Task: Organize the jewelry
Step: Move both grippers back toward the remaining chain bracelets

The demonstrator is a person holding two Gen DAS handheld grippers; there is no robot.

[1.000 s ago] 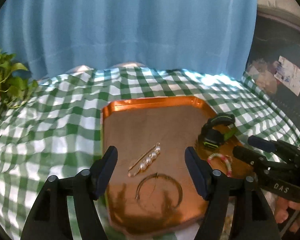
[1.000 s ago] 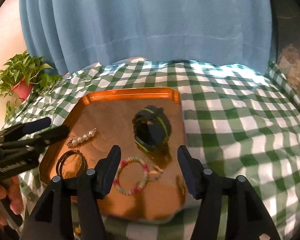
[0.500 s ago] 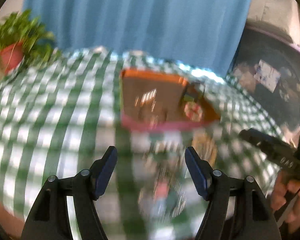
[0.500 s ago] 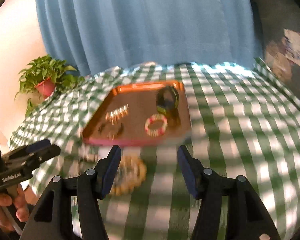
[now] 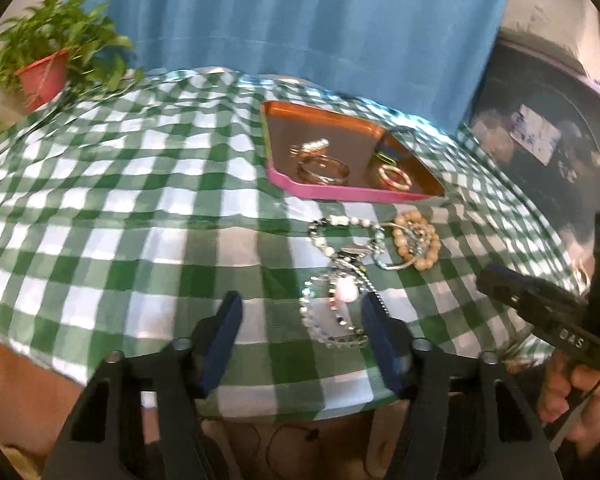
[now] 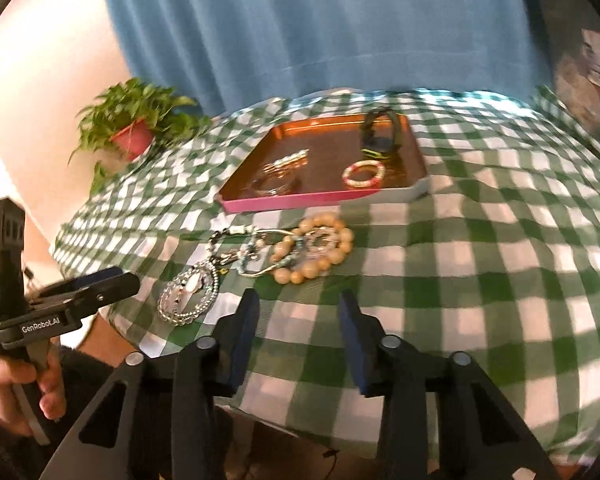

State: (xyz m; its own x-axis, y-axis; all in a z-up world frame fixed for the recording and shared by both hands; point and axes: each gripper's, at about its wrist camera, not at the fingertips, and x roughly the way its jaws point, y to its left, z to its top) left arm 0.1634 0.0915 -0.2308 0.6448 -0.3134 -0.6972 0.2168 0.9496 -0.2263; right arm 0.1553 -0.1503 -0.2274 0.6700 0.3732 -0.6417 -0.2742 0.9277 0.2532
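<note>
The tangled jewelry pile on the checked tablecloth, just before the tray, is too blurred to sort apart. Both the left gripper and right gripper hover low at the table's near edge, jaws wide and empty. The tray holds a pearl clip, bangle, beaded bracelet and dark watch.

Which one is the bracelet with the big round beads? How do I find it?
Find the orange tray on the green checked tablecloth. Just in front of its near edge lies a tangle of jewelry; the tan beaded bracelet is the ring of large, peach-coloured beads, chunkier than the clear crystal bracelet beside it.
</note>
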